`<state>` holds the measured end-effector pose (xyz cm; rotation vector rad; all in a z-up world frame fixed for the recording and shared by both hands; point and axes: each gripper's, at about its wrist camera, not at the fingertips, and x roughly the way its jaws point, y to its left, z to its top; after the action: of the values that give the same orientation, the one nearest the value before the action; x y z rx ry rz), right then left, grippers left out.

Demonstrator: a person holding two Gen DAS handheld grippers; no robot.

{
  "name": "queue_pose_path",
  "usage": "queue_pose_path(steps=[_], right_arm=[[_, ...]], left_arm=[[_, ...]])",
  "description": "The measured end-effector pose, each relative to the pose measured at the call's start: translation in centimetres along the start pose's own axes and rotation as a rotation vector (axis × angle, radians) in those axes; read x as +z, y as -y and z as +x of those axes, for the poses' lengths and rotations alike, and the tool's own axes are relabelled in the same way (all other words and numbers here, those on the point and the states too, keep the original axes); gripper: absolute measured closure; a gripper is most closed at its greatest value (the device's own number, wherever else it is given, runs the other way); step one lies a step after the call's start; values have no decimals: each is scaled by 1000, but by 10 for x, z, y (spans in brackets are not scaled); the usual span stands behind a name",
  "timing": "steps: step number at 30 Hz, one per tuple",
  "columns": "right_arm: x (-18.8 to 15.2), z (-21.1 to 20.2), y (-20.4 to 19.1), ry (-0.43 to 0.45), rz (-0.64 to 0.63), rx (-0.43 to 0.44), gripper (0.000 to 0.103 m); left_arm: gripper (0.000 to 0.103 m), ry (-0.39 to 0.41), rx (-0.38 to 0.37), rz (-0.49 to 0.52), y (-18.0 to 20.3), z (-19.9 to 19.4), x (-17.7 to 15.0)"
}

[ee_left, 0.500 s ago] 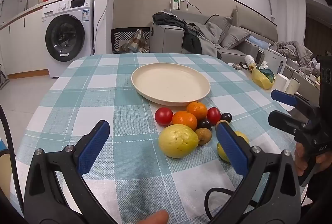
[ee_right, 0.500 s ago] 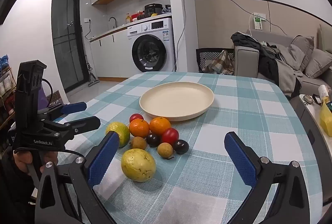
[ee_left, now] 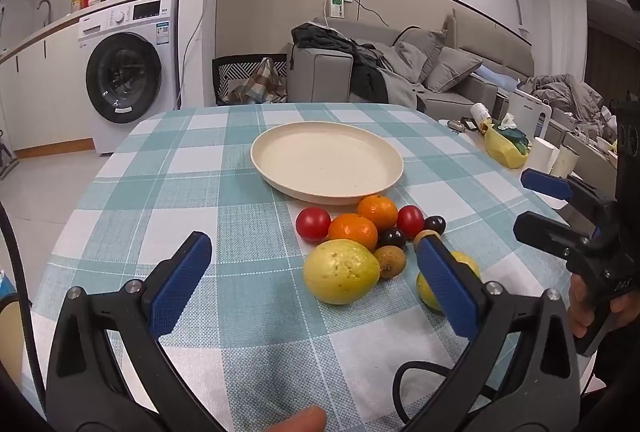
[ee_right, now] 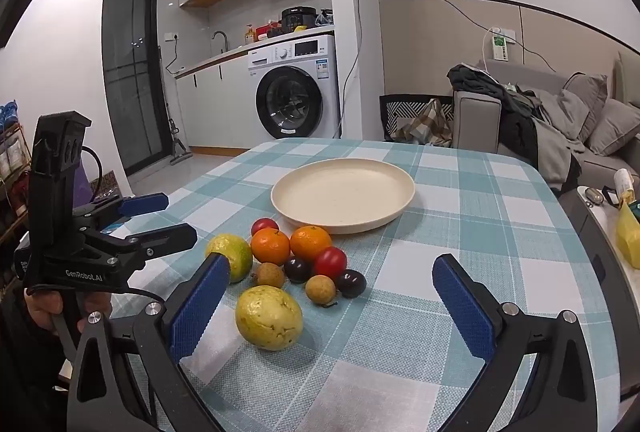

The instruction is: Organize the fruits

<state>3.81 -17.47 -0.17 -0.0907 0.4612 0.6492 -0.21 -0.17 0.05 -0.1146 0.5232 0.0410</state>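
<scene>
Two grippers are seen over a round table w/ a teal-and-white checked cloth [ee_left: 192,192]. Left gripper [ee_left: 316,280] is shown at the bottom of its own view, blue pads spread wide, nothing pressed between them; the yellow guava [ee_left: 341,271] lies on the cloth btwn the pads in the frame, untouched. Right gripper [ee_right: 336,296] is likewise seen at the bottom of its view, jaws wide, nothing held; the guava [ee_right: 269,317] sits just inside its left pad, apart from it. Each gripper is also caught in the other's view: right one at far right [ee_left: 536,204], left one at far left [ee_right: 160,216], each held by a hand.

A cream plate [ee_left: 280,136] is found centre frame, nothing on it. The fruit is clustered on the cloth just below the plate, toward the cameras: two mandarins [ee_left: 353,231] [ee_left: 377,211] side by side, two red tomatoes [ee_left: 313,223] [ee_left: 410,221] flanking them, two dark plums [ee_left: 392,238] [ee_left: 435,224], a brown longan [ee_left: 390,262] beside the guava. A yellow-green citrus [ee_right: 234,252] is partly hidden behind a pad in both views. A 2nd longan [ee_right: 320,290] is seen lower centre in the right view, touching a plum.

A washing machine [ee_left: 128,72] is seen upper left, a grey sofa [ee_left: 440,72] upper right.
</scene>
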Motion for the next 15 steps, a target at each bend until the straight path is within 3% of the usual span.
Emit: queue_pose_path(steps=[15], right_arm=[[0, 0, -1, -1, -4, -2, 0]], left_arm=[[1, 0, 3, 8, 1, 0, 0]])
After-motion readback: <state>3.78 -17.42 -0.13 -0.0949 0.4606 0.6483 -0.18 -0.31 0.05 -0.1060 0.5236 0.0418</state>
